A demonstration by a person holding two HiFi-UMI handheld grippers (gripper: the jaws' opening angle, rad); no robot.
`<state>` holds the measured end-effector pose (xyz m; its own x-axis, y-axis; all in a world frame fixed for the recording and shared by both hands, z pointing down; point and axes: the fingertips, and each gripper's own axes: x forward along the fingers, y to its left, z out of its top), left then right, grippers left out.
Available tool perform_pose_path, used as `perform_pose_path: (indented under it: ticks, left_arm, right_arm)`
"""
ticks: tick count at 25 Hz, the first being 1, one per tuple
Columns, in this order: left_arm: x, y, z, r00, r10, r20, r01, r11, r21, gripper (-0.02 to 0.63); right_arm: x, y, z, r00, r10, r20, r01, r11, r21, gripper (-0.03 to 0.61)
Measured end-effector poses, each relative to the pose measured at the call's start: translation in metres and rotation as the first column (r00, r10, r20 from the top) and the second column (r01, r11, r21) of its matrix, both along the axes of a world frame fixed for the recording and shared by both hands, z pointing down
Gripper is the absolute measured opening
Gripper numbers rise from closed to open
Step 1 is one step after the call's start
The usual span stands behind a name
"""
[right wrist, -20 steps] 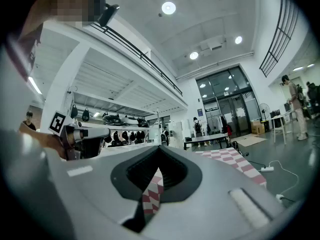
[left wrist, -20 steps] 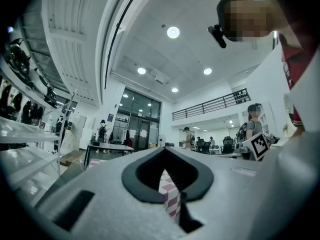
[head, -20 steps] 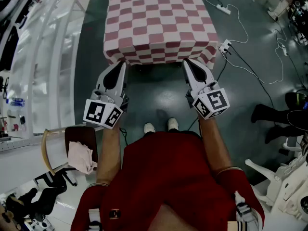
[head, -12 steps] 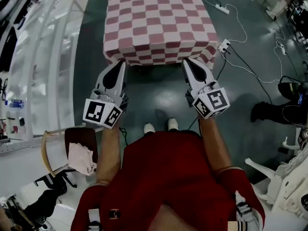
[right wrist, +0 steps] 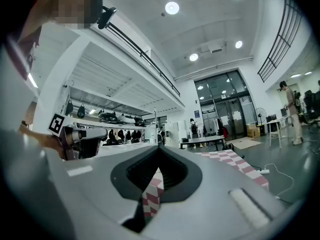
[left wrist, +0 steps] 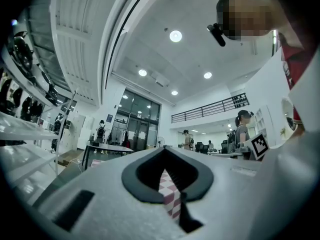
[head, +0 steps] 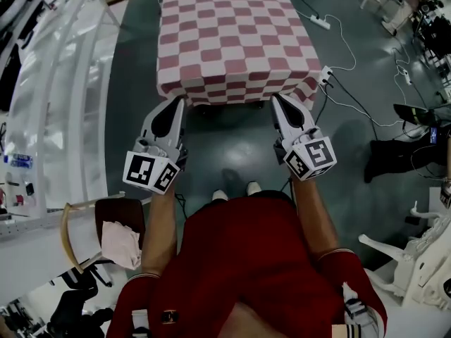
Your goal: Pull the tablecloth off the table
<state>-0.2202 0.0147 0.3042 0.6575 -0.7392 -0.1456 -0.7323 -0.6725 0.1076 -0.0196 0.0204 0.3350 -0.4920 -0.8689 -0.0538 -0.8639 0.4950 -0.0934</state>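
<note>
A red-and-white checkered tablecloth (head: pixel 232 37) covers the square table and hangs over its near edge. My left gripper (head: pixel 179 101) is shut on the cloth's near left corner, and my right gripper (head: pixel 276 98) is shut on the near right corner. In the left gripper view a pinched strip of checkered cloth (left wrist: pixel 170 200) stands between the closed jaws of the left gripper (left wrist: pixel 167 181). The right gripper view shows the same: a fold of cloth (right wrist: pixel 151 198) held in the right gripper (right wrist: pixel 156 176). The table under the cloth is hidden.
A power strip (head: pixel 320 22) and white cables (head: pixel 352 94) lie on the dark floor to the right of the table. White shelving (head: pixel 49 104) runs along the left. A chair with a pink rag (head: pixel 118 234) stands at my left, and a person's legs (head: pixel 394 159) are at the right.
Both grippers and the cloth's near edge sit slightly lower in the head view than before, still gripping the corners. The person's legs at the right have shifted.
</note>
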Motion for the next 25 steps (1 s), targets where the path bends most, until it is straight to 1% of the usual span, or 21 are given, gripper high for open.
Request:
perform_pose_path:
  ticks: [7,14,19,25]
  left_arm:
    - [-0.023,-0.018,0.006,1.0,0.009,-0.01,-0.009,1.0,-0.002,0.001]
    - [-0.017,-0.053,0.008,1.0,-0.008,0.005,0.008,1.0,-0.012,0.0]
    - [0.0,-0.105,0.016,0.999,-0.043,0.027,0.044,0.999,-0.02,0.001]
    - [0.034,-0.19,0.027,0.995,-0.07,0.068,0.073,0.997,-0.032,0.002]
  right_arm:
    - [-0.011,-0.014,-0.007,0.999,0.032,-0.032,-0.031,0.999,0.017,0.014]
    - [0.003,-0.048,-0.004,0.999,0.043,-0.03,-0.043,0.999,0.011,0.014]
    - [0.023,-0.099,0.005,0.999,0.024,-0.027,-0.023,1.0,0.016,0.014]
    - [0.053,-0.185,0.015,0.998,0.001,-0.058,0.0,1.0,0.03,0.014]
